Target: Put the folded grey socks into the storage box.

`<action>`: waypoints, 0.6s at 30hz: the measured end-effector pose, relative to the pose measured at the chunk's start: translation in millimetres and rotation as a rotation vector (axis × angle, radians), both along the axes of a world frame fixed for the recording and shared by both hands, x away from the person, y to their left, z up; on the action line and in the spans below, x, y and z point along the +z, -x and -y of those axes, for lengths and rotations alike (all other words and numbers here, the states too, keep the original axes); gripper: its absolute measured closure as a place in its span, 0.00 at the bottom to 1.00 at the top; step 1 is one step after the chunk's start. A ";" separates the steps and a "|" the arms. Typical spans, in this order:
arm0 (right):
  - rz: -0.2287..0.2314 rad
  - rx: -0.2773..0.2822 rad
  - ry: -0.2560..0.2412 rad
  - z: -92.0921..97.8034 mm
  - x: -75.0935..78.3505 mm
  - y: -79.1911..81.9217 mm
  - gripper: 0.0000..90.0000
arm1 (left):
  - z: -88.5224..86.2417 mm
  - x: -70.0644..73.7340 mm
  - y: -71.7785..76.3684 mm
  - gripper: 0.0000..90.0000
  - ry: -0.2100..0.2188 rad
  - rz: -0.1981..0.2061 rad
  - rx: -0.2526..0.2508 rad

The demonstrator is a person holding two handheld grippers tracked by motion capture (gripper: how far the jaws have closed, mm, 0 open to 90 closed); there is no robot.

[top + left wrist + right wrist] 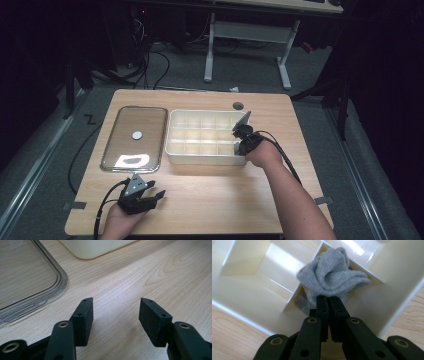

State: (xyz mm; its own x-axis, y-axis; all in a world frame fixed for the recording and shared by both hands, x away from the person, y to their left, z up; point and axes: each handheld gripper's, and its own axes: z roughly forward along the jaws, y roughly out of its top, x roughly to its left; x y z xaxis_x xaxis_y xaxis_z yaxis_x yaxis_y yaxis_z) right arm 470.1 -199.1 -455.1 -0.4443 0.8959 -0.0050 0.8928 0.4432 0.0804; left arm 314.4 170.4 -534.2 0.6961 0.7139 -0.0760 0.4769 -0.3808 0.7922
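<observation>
Clear lid [134, 138] lies just beside the divided box [172, 145].

No text, label, brand, number or sign can be read anywhere in these views.

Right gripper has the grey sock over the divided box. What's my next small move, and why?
Probably lower a little, then open: the right gripper is shut on the grey sock, which sits bunched atop a divider of the cream box, not yet down inside a compartment.
</observation>
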 end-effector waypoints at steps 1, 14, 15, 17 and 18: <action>0.006 0.014 -0.004 0.6 3.1 0.7 0.98 | 0.1 -0.1 -0.2 0.51 -0.003 0.000 -0.002; 0.095 -0.013 -0.009 -3.9 26.7 -5.2 1.00 | 1.1 -0.5 -0.3 0.51 -0.011 0.002 -0.002; 0.103 -0.015 -0.007 -3.4 19.8 -9.2 1.00 | 1.0 -0.5 -0.4 0.51 -0.010 0.000 -0.002; 0.090 -0.030 -0.010 -3.0 13.0 -12.8 1.00 | 0.9 -0.5 -0.4 0.51 -0.009 -0.001 -0.001; 0.090 -0.030 -0.010 -3.0 13.0 -12.8 1.00 | 0.9 -0.5 -0.4 0.51 -0.009 -0.001 -0.001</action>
